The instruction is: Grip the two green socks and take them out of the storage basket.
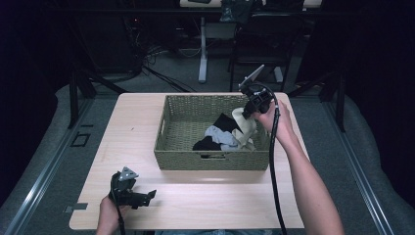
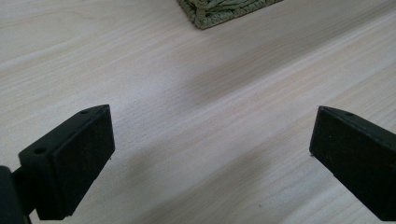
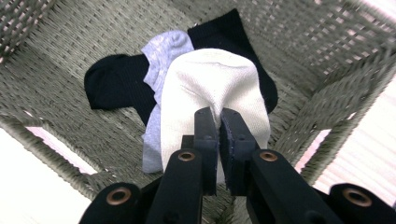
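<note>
The right hand-held gripper (image 3: 219, 122) pinches a fold of the white sock (image 3: 212, 88) between its pressed-together jaws, above the right end of the woven basket (image 1: 210, 160). The sock hangs from the jaws, its long axis running down toward the grey sock (image 3: 163, 51) and black socks (image 3: 116, 84) on the basket floor. The left hand-held gripper (image 2: 210, 149), jaws spread, sits low over the surface (image 2: 196, 93), well apart.

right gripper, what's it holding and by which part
The right gripper pinches the cream sock at a fold near its middle, over the basket.
</note>
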Motion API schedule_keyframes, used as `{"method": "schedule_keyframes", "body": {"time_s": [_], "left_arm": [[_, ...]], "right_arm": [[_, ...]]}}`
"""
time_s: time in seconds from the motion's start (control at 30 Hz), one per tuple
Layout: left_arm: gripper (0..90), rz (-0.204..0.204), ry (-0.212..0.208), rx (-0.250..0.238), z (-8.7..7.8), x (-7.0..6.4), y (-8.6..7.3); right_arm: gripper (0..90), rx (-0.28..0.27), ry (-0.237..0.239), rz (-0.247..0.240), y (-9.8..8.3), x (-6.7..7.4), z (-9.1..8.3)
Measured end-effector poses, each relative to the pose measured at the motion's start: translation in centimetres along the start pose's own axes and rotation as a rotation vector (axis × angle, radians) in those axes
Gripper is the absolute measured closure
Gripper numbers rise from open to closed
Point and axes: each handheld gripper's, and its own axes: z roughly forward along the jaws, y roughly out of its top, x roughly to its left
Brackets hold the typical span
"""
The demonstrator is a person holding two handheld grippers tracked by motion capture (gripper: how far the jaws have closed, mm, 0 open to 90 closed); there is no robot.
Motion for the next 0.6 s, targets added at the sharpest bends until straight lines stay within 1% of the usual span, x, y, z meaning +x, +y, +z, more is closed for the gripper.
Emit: {"method": "schedule_keyframes", "body": {"time_s": [0.23, 0.27, 0.3, 0.43, 0.53, 0.6], "left_arm": [[0.2, 0.008, -0.003, 0.006, 0.1, 0.0, 0.1], [0.2, 0.006, -0.003, 0.005, 0.1, 0.0, 0.2], [0.2, 0.008, -0.001, 0.000, 0.2, 0.0, 0.2], [0.2, 0.014, -0.005, -0.001, 0.3, -0.1, 0.2], [0.2, 0.009, -0.006, -0.004, 0.2, -0.1, 0.2], [0.2, 0.008, -0.007, -0.004, 0.2, -0.1, 0.2]], "right_arm": [[86.2, -0.008, -0.021, -0.028, 1.4, 0.4, -2.5], [86.2, -0.021, -0.021, -0.023, 1.5, 0.6, -2.7], [86.2, -0.013, -0.025, -0.034, 1.6, 0.6, -3.0], [86.2, -0.025, -0.022, -0.033, 1.9, 0.8, -3.6], [86.2, -0.030, -0.026, -0.032, 2.2, 1.1, -4.3], [86.2, -0.032, -0.027, -0.034, 2.2, 1.1, -4.4]]}}
